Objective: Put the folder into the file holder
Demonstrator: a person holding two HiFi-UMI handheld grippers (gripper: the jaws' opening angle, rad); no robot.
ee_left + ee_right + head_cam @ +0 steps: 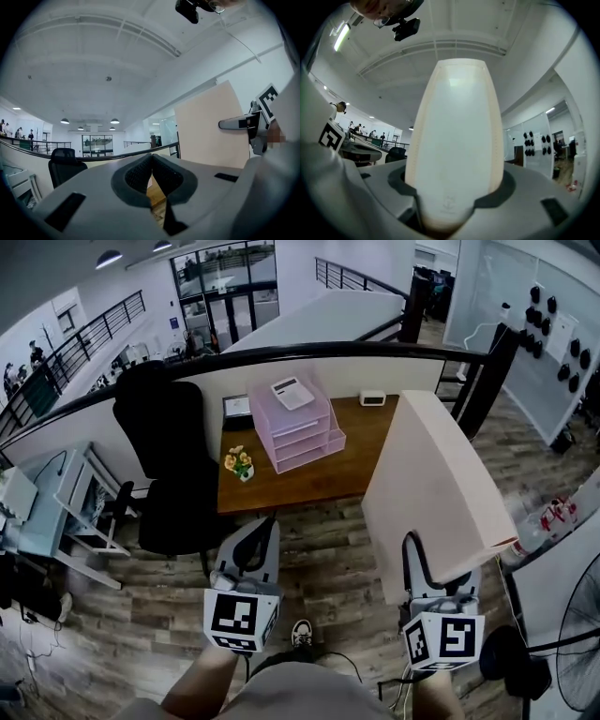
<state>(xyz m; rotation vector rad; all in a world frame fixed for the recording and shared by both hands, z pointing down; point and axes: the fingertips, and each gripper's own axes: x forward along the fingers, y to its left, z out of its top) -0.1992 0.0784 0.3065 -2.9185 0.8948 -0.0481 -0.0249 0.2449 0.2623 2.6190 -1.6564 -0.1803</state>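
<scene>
Now, folder (454, 140): I have the pale, cream-pink folder standing on end in the right gripper (424, 577), its lower edge seated between the jaws and its broad body rising well above them.
Right jaws: spread wide and pinching the folder from both sides, as the right gripper view shows plainly.
Left gripper (151, 163): empty, its dark ribbed pads pressed together at the tips with nothing between them.
Where the folder is: in the head view it hangs in the air over the wood-plank floor (337, 559), covering the right end of the desk (309, 479) and well apart from the file holder (295, 432).
File holder: a pink, tiered unit standing near the back of the brown desk, with a white calculator (292, 393) lying on top.
Desk top: a small bunch of yellow flowers (239, 463) sits just left of the file holder; a small white device (373, 398) stands at the back edge, to its right.
Surroundings: a black office chair (164, 446) stands at the desk's left end, and a dark railing (281, 352) curves behind the desk.
Grippers in frame: I keep both low in the head view, left one pointed toward the desk's front edge.
</scene>
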